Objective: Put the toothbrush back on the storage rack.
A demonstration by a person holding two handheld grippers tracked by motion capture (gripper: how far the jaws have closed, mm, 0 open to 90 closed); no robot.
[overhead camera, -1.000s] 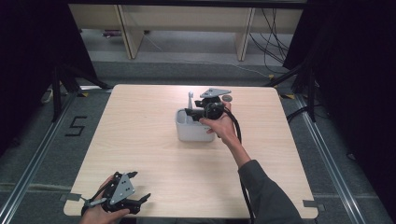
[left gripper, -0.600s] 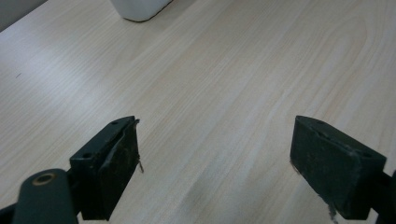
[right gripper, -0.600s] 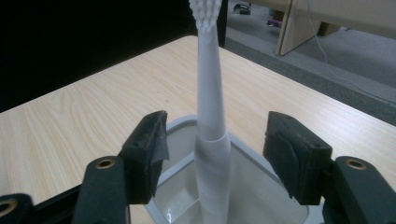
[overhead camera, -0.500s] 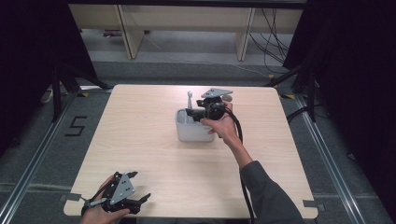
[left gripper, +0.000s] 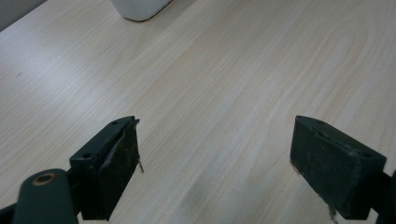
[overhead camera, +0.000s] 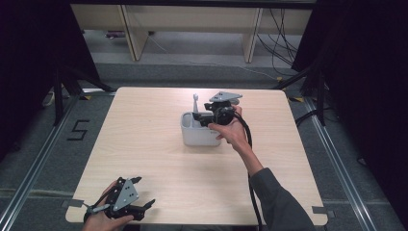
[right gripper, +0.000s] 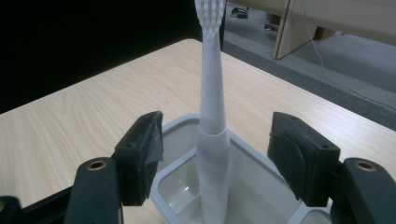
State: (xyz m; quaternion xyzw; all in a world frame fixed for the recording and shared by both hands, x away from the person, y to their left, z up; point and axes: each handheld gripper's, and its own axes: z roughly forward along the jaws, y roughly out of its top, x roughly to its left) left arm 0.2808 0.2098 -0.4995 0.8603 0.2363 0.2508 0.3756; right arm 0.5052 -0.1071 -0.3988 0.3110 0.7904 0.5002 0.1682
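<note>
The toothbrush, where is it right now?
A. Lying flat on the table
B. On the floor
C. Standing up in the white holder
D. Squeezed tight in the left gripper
C. The white toothbrush stands upright with its lower end inside the white holder, bristles at the top, and the right gripper has its jaws apart on either side without touching it.

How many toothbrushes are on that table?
1: the white toothbrush stands upright in the white holder mid-table, between the right gripper fingers, untouched. Nothing seems hidden.
</note>
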